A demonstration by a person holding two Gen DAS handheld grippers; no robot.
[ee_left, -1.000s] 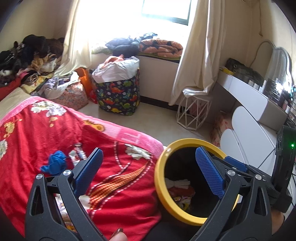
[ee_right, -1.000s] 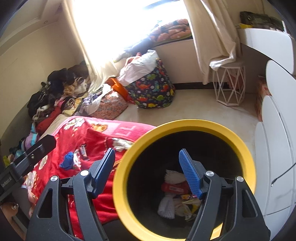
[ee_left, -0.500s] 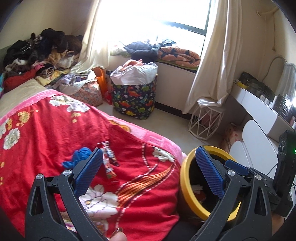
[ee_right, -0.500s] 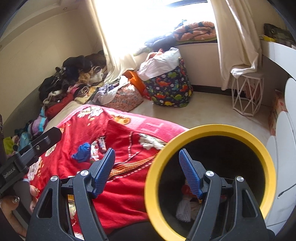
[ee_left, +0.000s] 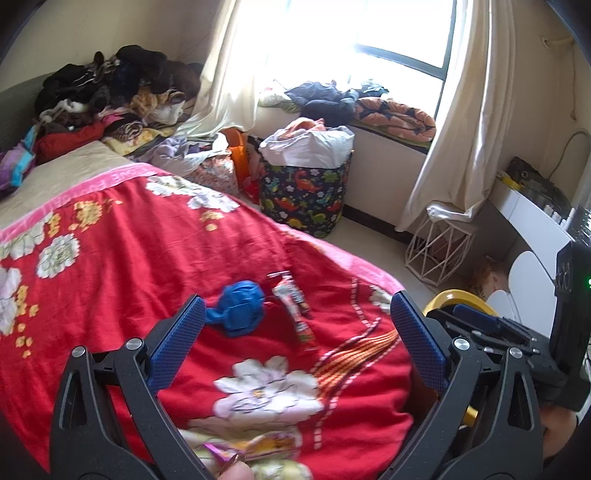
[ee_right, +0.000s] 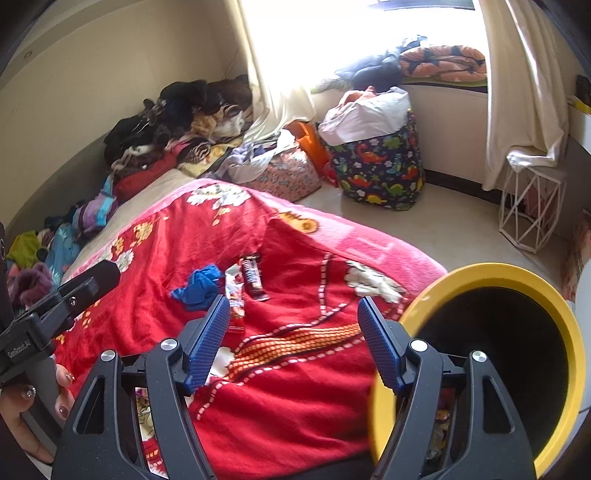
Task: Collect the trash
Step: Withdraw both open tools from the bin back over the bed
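Two claws hang released and empty over a red floral blanket (ee_left: 122,266): the left gripper (ee_left: 295,339) and the right gripper (ee_right: 293,332). Ahead of both, between their spread fingers, lie a crumpled blue wad (ee_left: 240,312) and glossy snack wrappers (ee_left: 293,301). Closing on soft bedding could pinch blanket instead, or flick the light wrappers away from the yellow-rimmed bin (ee_right: 491,354) at right.

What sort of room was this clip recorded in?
Most likely a lived-in bedroom: a bed under a red floral blanket, clothes heaped at its far end, and a curtained window.
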